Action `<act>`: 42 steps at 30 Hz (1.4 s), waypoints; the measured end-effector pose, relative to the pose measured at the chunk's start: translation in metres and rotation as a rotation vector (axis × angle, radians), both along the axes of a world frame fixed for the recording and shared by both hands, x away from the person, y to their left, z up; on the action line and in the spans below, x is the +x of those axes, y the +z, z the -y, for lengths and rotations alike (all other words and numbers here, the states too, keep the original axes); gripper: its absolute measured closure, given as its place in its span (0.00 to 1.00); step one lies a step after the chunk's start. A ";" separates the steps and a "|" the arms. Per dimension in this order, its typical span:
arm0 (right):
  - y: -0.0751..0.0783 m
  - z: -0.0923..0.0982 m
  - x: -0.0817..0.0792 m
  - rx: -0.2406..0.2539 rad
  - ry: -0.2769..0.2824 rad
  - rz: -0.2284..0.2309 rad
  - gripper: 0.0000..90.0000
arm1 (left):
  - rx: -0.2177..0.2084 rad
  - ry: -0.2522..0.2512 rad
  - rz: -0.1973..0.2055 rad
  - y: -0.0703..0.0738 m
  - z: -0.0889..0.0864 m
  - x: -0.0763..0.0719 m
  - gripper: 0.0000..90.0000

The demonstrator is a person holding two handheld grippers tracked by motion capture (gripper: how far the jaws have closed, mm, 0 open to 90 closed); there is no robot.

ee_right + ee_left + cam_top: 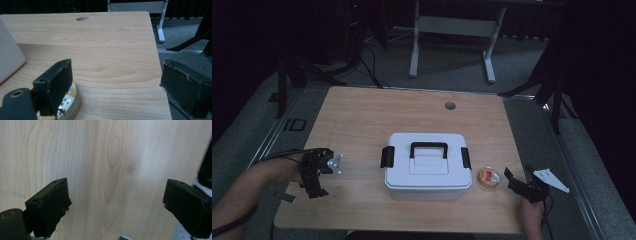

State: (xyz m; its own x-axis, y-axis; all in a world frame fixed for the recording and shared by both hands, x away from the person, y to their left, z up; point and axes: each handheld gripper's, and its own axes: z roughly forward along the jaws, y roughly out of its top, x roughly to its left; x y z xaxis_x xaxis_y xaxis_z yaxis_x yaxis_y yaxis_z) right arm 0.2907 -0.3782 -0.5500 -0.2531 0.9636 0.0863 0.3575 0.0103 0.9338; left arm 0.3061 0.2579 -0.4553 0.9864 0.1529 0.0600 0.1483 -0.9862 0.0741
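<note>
— So where's the small round gold-lidded tin (488, 177)?
— Just right of the white plastic box with the black handle (428, 166), on the wooden table (362, 120).
— And the tongs?
— Right gripper (115, 87), jaws wide apart, empty, just right of the tin. Left gripper (116, 202), equally wide and empty, well left of the box.

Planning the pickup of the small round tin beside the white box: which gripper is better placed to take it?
Right. The right gripper sits open just beside the tin, while the left gripper is beyond the white box.
</note>
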 end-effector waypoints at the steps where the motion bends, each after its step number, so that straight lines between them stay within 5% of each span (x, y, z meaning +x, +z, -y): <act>1: 0.000 0.000 0.000 0.000 0.000 0.000 0.11 | -0.014 -0.005 0.004 0.004 0.002 0.000 0.07; 5: 0.000 0.000 0.000 -0.003 0.002 0.000 0.11 | -0.042 -0.015 0.035 0.022 0.007 0.001 0.07; 13: 0.000 0.000 0.000 -0.004 0.003 -0.001 0.11 | 0.015 -0.036 0.032 0.047 0.022 0.007 0.08; 20: 0.000 0.000 0.001 -0.003 0.005 -0.001 0.11 | 0.021 -0.045 0.043 0.078 0.037 0.014 0.08; 29: 0.000 0.000 0.001 -0.002 0.008 -0.002 0.11 | 0.012 -0.008 0.056 0.101 0.045 0.018 0.08; 33: -0.001 0.001 0.001 -0.004 0.009 -0.001 0.11 | -0.047 0.023 0.076 0.106 0.047 0.019 0.08; 39: -0.001 0.000 0.001 -0.005 0.012 -0.001 0.11 | -0.305 0.094 0.055 0.114 0.050 0.023 0.08; 40: -0.001 0.000 0.001 -0.006 0.012 -0.002 0.11 | -0.328 0.100 0.058 0.114 0.052 0.023 0.08; 42: -0.001 0.000 0.001 -0.006 0.012 -0.001 0.11 | -0.304 0.086 0.074 0.112 0.055 0.023 0.08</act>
